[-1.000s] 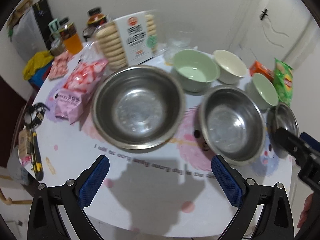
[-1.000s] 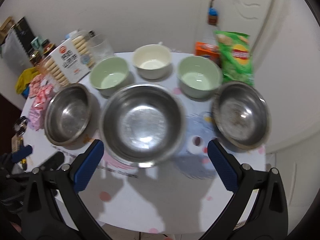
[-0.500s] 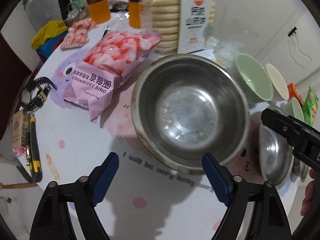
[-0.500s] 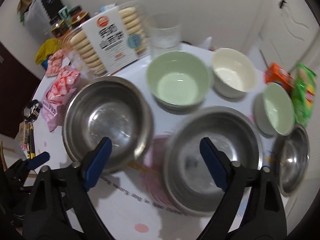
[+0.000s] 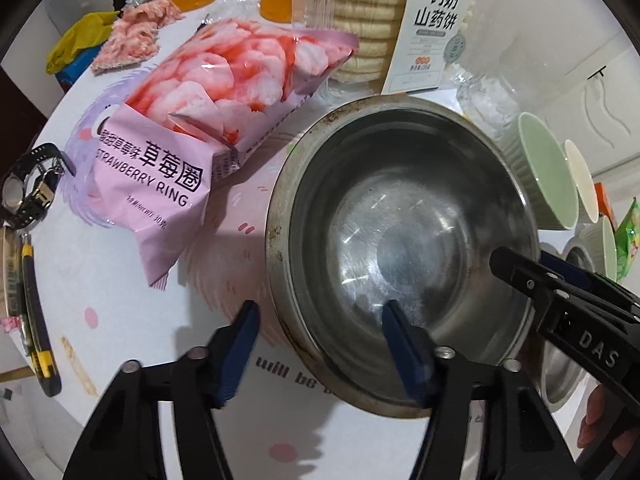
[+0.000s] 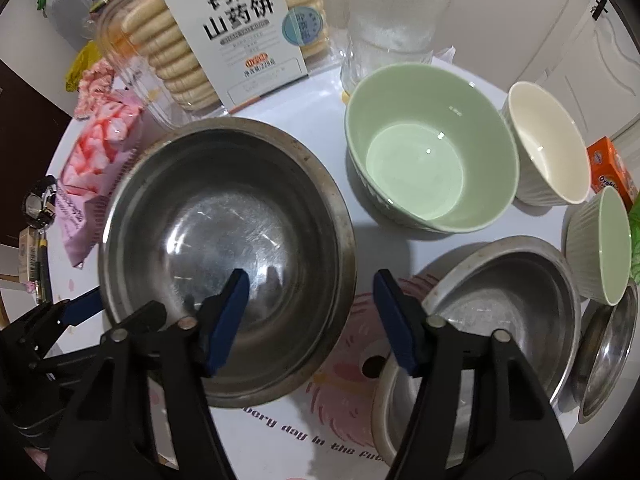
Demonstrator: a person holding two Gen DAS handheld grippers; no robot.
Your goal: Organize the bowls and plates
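A large steel bowl [image 5: 400,240] [image 6: 224,240] sits on the white table. My left gripper [image 5: 320,320] is open and straddles its near left rim, one finger outside, one inside. My right gripper [image 6: 308,304] is open and straddles its right rim, also seen in the left wrist view [image 5: 520,272]. A second steel bowl [image 6: 508,308] and a small steel bowl [image 6: 612,344] lie to the right. A green bowl [image 6: 428,160], a cream bowl [image 6: 548,144] and another green bowl [image 6: 608,244] stand behind.
A pink strawberry ring bag [image 5: 208,120] lies left of the big bowl. A biscuit pack [image 6: 224,28] and a glass [image 6: 392,16] stand behind. A watch [image 5: 28,192] and a knife [image 5: 36,320] lie at the left edge. An orange box [image 6: 612,168] stands far right.
Both grippers have moved in and down onto the large steel bowl from opposite sides and their jaws have narrowed around its rim.
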